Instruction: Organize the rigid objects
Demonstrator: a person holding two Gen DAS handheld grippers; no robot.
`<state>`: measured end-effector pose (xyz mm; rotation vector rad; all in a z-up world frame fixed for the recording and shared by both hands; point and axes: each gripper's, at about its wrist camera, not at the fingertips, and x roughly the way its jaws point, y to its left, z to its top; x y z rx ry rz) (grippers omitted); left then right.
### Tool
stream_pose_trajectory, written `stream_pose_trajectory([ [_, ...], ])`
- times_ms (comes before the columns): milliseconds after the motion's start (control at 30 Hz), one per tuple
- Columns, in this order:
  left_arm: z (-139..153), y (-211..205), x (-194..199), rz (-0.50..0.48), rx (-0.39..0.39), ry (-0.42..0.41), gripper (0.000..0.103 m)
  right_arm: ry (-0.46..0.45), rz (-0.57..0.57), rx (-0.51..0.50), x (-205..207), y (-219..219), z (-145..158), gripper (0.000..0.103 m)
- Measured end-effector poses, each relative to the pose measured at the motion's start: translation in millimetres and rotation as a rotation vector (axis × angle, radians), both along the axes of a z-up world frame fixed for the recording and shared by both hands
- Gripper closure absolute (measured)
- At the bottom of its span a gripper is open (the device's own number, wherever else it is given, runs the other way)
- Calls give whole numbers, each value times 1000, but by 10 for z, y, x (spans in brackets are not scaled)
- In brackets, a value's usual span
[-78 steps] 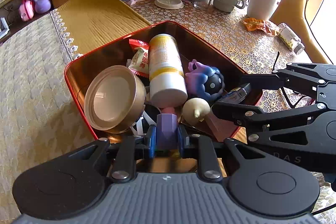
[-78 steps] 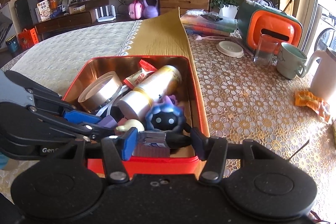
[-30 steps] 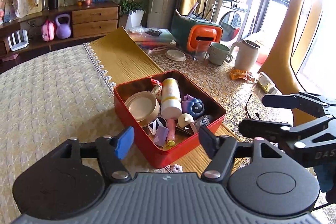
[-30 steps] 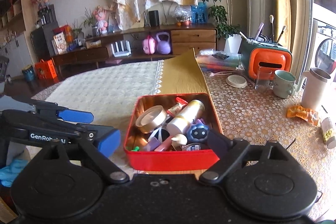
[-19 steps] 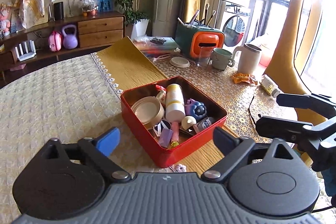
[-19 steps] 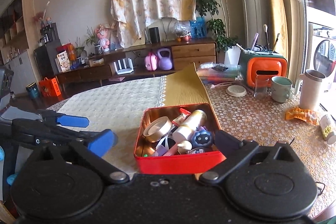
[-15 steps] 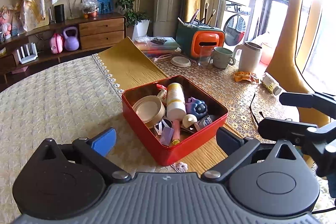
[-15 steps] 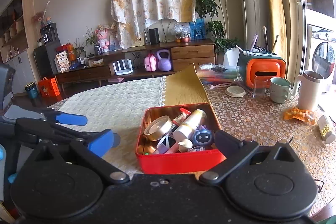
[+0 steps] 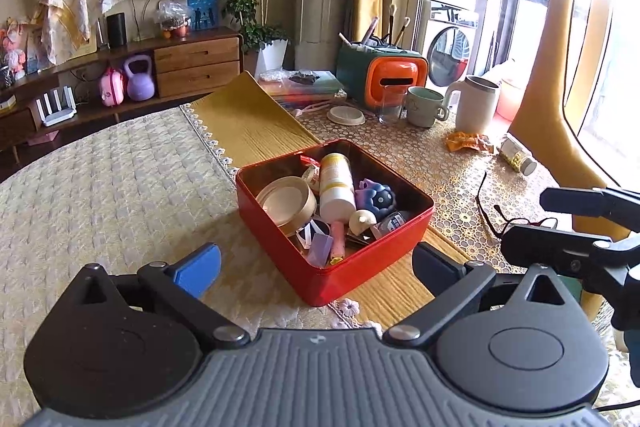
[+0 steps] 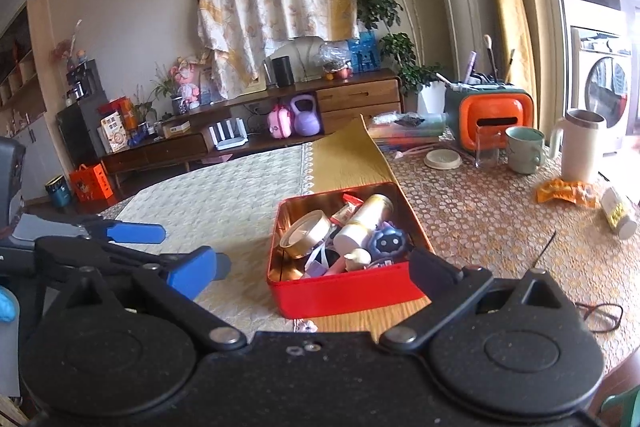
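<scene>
A red tin box sits on the table and holds several small things: a gold round tin, a white and yellow bottle, a blue round toy, a purple block. My left gripper is open and empty, held back and above the box's near corner. My right gripper is open and empty, also back from the box. Each gripper shows in the other's view, the right one at the right edge, the left one at the left edge.
Black glasses lie on the lace cloth right of the box. Farther back stand a white jug, a green mug, a glass, an orange and green holder, a snack wrapper and a small jar.
Both grippers have let go of their objects into the box, opened wide and pulled back and up. The box now looks smaller and farther away.
</scene>
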<state>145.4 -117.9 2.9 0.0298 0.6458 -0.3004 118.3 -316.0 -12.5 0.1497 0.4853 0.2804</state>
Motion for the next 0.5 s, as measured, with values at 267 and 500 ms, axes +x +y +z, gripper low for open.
stream_pose_trajectory([
  [267,-8,-10,-27,2,17,-11,0,23,-1,8,-31,-12,-58,0],
  [500,-1,-21,-49,-1,29,-23,0,28,-8,15,-44,-23,-63,0],
])
